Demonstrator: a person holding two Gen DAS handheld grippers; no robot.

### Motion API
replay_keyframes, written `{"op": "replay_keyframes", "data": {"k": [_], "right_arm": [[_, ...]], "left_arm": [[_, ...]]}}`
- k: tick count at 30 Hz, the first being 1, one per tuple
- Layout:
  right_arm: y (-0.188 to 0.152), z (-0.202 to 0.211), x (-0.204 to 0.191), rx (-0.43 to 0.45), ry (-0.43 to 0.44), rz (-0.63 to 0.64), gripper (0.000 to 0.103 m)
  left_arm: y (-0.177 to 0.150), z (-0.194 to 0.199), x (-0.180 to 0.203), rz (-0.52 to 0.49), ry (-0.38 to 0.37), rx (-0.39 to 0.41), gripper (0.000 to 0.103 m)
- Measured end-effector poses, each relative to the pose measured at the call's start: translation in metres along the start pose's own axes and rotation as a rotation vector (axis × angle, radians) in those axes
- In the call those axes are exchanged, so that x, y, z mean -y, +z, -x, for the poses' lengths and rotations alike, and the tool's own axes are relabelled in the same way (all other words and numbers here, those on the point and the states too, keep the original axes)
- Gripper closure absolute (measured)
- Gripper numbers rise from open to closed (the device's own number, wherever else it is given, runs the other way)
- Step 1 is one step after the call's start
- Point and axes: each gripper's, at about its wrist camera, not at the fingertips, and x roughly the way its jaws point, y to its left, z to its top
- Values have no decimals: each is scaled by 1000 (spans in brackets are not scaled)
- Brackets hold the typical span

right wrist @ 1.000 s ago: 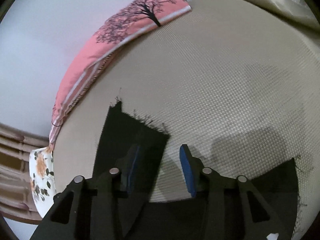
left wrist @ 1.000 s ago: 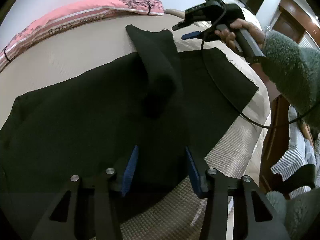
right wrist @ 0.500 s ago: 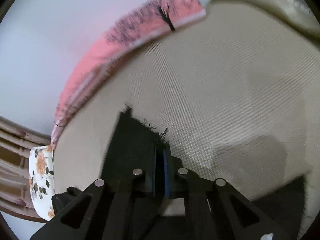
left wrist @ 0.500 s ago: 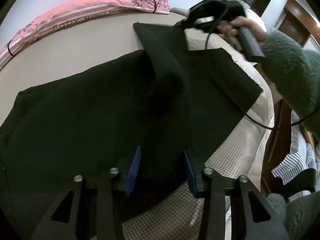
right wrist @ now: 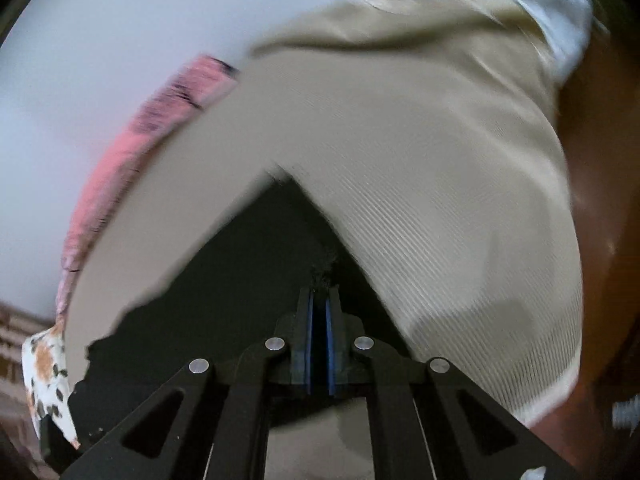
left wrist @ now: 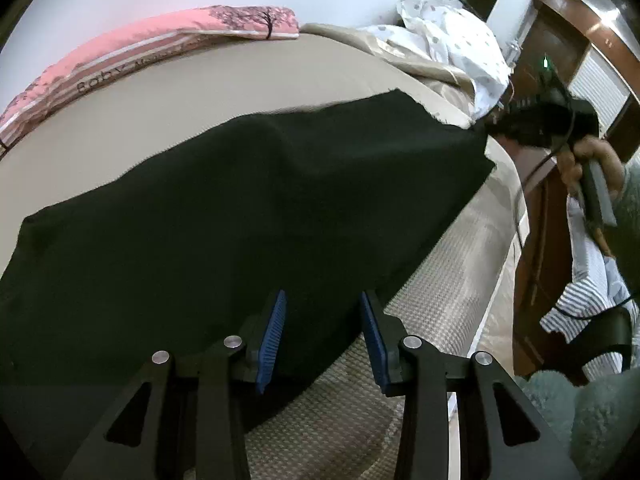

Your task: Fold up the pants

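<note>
The black pants [left wrist: 224, 220] lie spread across the beige bed, legs reaching to the right. My left gripper [left wrist: 322, 340] is open, low over the near edge of the pants, fabric between its blue pads without being pinched. My right gripper [right wrist: 319, 336] is shut on a frayed hem corner of the pants [right wrist: 256, 280] and holds it raised over the mattress. In the left wrist view the right gripper [left wrist: 536, 124] shows at the far right, at the end of the pant leg, held by a hand in a green fleece sleeve.
A pink pillow [left wrist: 160, 46] lies along the back edge of the bed by the white wall. A white spotted duvet [left wrist: 452, 44] is piled at the back right. The bed's front right edge [left wrist: 492, 280] drops to a wooden floor and door. Striped cloth [left wrist: 588, 292] lies at right.
My right gripper closed on the hem corner of the upper pant leg and pulled it right, towards the bed's edge. The leg, earlier folded up the middle, now lies stretched out. The left gripper stayed open.
</note>
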Motion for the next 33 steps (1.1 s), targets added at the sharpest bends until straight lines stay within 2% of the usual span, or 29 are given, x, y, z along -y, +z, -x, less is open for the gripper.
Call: {"op": "replay_keyframes", "data": {"k": [3, 7, 10, 12, 14, 17, 19, 21, 25, 29, 31, 32, 33], "right_arm": [[-11, -7, 6, 0, -16, -24, 99], [-9, 10, -1, 45, 11, -16, 99], [-13, 6, -2, 37, -40, 34, 99], [-17, -6, 6, 7, -59, 15, 99], [-22, -12, 11, 4, -66, 5, 99], [-21, -10, 5, 8, -88, 21, 98], [-19, -7, 2, 10, -74, 41, 97], [-20, -2, 2, 28, -61, 37, 98], [-24, 8, -13, 73, -117, 109, 99], [-24, -4, -9, 31, -151, 73, 99], [-26, -11, -3, 10, -168, 58, 95], [-25, -10, -2, 12, -165, 48, 90], [-23, -8, -2, 4, -173, 41, 75]], "left_arm": [[0, 0, 5, -17, -8, -4, 67], [0, 7, 9, -26, -32, 12, 67], [-4, 2, 10, -19, -42, -14, 67], [-4, 1, 8, -4, -47, -36, 67], [-3, 13, 6, 2, -72, 1, 67], [-1, 31, -2, 8, -57, 55, 66], [0, 37, -10, 27, -24, 76, 66], [-1, 36, -22, 64, -3, 68, 66], [-10, 33, -40, 119, 50, 50, 66], [-23, 25, -51, 152, 66, 4, 66], [-31, 18, -56, 165, 77, -34, 66], [-34, 20, -58, 169, 68, -18, 66], [-34, 21, -59, 176, 61, -14, 66]]}}
